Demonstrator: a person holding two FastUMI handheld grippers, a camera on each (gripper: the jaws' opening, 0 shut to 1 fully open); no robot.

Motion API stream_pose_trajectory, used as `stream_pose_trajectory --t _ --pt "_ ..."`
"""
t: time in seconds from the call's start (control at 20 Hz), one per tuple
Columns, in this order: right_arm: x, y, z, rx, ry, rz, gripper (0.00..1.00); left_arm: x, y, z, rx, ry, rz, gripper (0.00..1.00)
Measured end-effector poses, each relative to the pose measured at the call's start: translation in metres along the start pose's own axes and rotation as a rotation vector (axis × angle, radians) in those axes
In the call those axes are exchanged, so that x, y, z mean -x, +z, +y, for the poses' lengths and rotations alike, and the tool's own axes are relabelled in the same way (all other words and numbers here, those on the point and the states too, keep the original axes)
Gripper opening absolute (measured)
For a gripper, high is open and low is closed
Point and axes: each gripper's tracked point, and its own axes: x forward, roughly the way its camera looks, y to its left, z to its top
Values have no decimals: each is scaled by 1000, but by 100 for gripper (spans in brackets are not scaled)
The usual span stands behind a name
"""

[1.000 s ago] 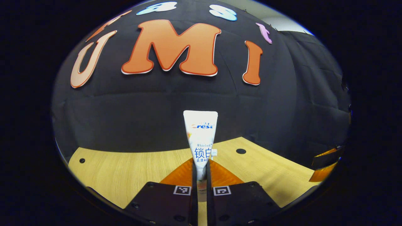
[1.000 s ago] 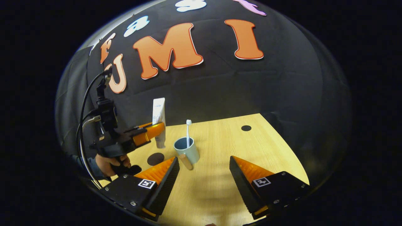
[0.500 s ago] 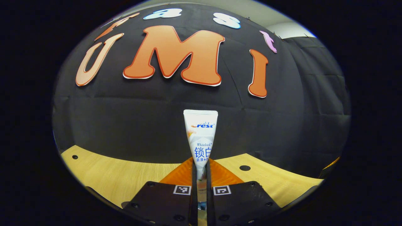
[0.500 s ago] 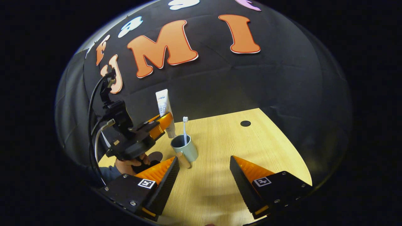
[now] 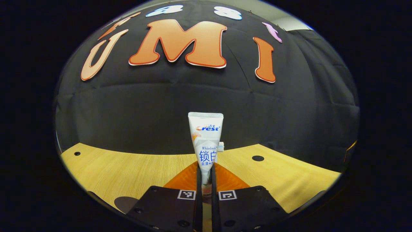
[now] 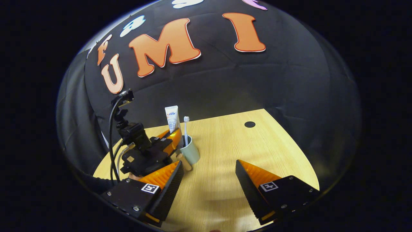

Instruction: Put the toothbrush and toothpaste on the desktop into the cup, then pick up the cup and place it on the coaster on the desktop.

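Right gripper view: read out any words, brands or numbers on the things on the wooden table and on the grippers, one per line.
White toothpaste tube: coloured print, too small to read here.
Pale green cup: no text seen.
White toothbrush: no text seen.
Right gripper: two square coded markers, patterns without words or numbers.

toothpaste | brand "Crest" | "Whitelock" | Chinese characters "锁白"
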Motion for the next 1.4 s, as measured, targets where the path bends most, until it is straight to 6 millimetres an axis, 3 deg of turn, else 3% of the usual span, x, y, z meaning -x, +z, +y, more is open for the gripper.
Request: stream_pose_trajectory --t 0.1,0.2,0.25,0.35,0.5,0.7,0.9,1.2,1.4 --pt "-1 -1 2 0 3 2 98 -2 -9 -2 -19 2 22 12" --pt "0 3 4 -7 7 -6 98 0 -6 -4 -28 -6 26 23" --pt "0 4 4 -10 8 -9 98 3 0 -4 -30 -13 13 39" --pt "-1 6 4 -20 3 -14 98 11 5 -12 -34 -62 21 52" --pt "-3 8 3 -30 -7 -21 98 28 17 -6 -39 -85 30 99" --pt "-10 9 10 -26 -1 -10 98 61 36 10 -46 -83 31 99" --pt "-22 17 29 -14 27 -4 98 97 59 35 -20 -49 46 99" --pt "-40 23 65 64 80 17 97 156 106 96 -19 89 8 99" --pt "-60 15 83 79 97 78 96 194 139 130 -36 155 -28 99"
